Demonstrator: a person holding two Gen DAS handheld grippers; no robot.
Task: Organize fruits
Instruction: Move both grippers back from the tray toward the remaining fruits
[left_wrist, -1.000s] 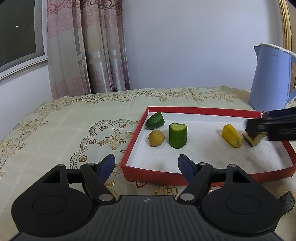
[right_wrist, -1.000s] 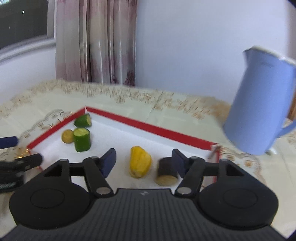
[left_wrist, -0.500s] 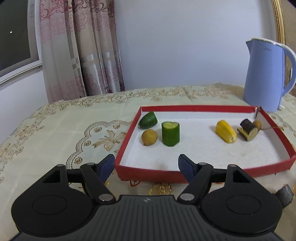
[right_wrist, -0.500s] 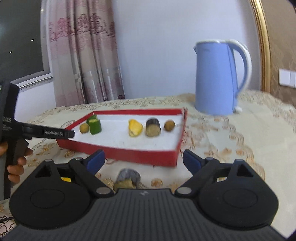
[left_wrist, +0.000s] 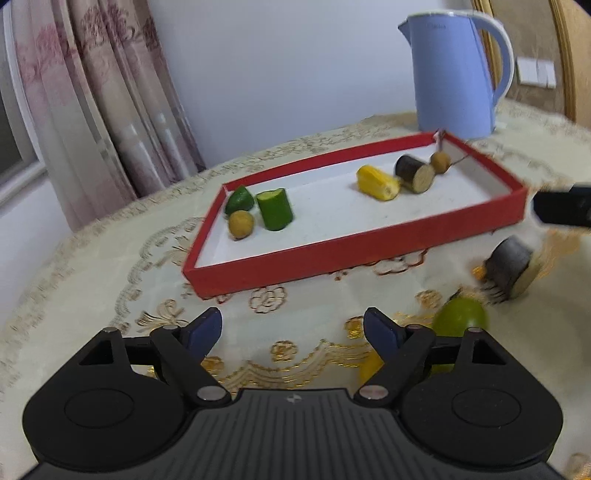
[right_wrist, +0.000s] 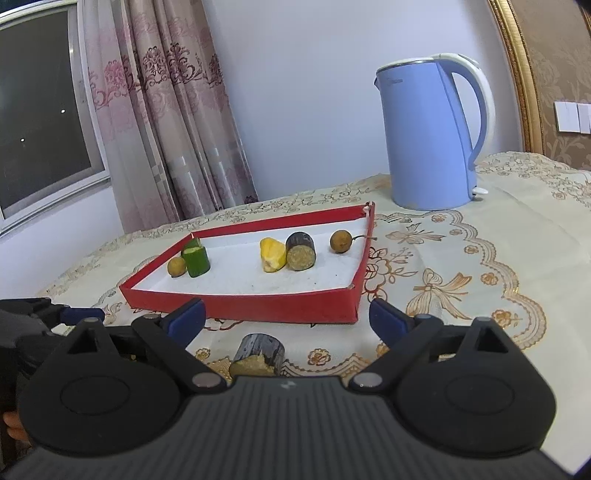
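Observation:
A red tray (left_wrist: 354, 251) (right_wrist: 240, 308) holds a green wedge (left_wrist: 240, 198), a green cucumber piece (left_wrist: 275, 209), a brown longan (left_wrist: 241, 224), a yellow piece (left_wrist: 377, 182), a dark cut piece (left_wrist: 414, 173) and a second longan (left_wrist: 440, 161). On the cloth in front of the tray lie a dark cut piece (left_wrist: 509, 266) (right_wrist: 258, 353) and a green fruit (left_wrist: 460, 319). My left gripper (left_wrist: 291, 330) is open and empty over the cloth. My right gripper (right_wrist: 286, 317) is open and empty, just above the loose dark piece.
A blue kettle (left_wrist: 452, 74) (right_wrist: 432, 133) stands behind the tray's far right corner. Curtains (right_wrist: 166, 122) and a window are at the back left. An embroidered cloth (right_wrist: 480, 258) covers the table. A yellow bit (left_wrist: 369, 365) lies under my left gripper's right finger.
Both grippers have pulled back from the tray toward the table's front. The right gripper left the tray empty, then sank toward the loose dark piece. The left view swung right, showing the loose fruits.

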